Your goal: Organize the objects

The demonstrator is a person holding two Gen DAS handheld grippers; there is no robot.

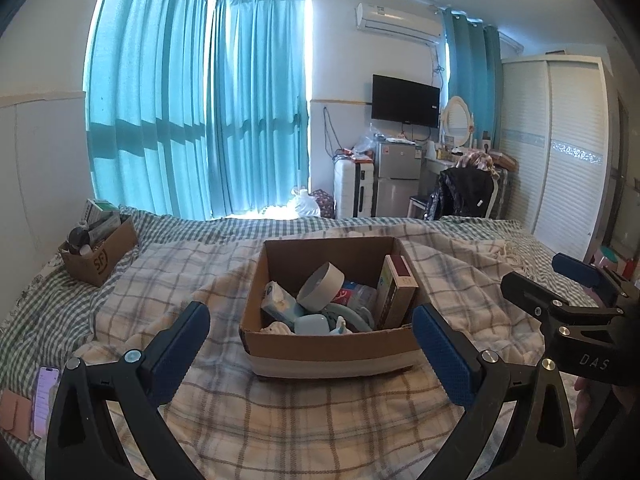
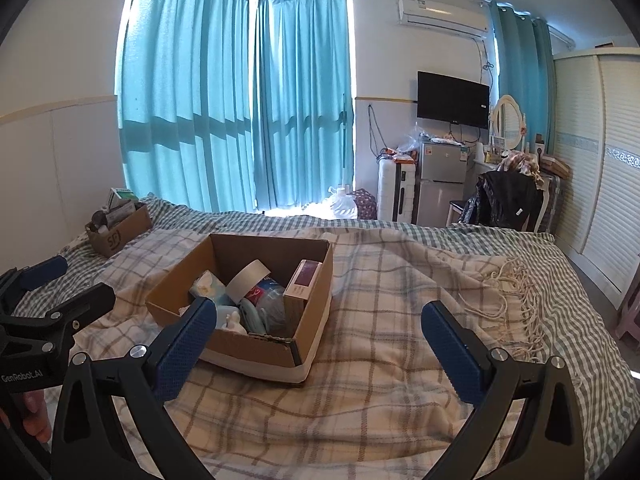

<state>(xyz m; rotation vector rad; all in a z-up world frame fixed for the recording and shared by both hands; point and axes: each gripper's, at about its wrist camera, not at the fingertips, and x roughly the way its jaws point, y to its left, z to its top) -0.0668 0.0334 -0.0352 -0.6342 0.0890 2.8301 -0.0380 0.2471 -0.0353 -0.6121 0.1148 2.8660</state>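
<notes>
An open cardboard box (image 1: 328, 344) sits on the plaid blanket mid-bed, also in the right wrist view (image 2: 256, 348). It holds a roll of tape (image 1: 322, 285), a tall maroon-topped carton (image 1: 398, 288), a tissue pack (image 1: 278, 300) and other small items. My left gripper (image 1: 312, 344) is open and empty, its fingers just in front of the box. My right gripper (image 2: 320, 340) is open and empty, to the right of the box; it also shows in the left wrist view (image 1: 560, 280). A second, smaller cardboard box (image 1: 100, 252) full of items sits at the bed's far left.
A phone (image 1: 44, 400) lies on the bed at the near left. The blanket's fringe (image 2: 516, 288) lies at the right. Beyond the bed are teal curtains, a suitcase (image 1: 354, 188), a small fridge (image 1: 398, 176), a chair with clothes (image 1: 468, 192) and a wardrobe (image 1: 560, 140).
</notes>
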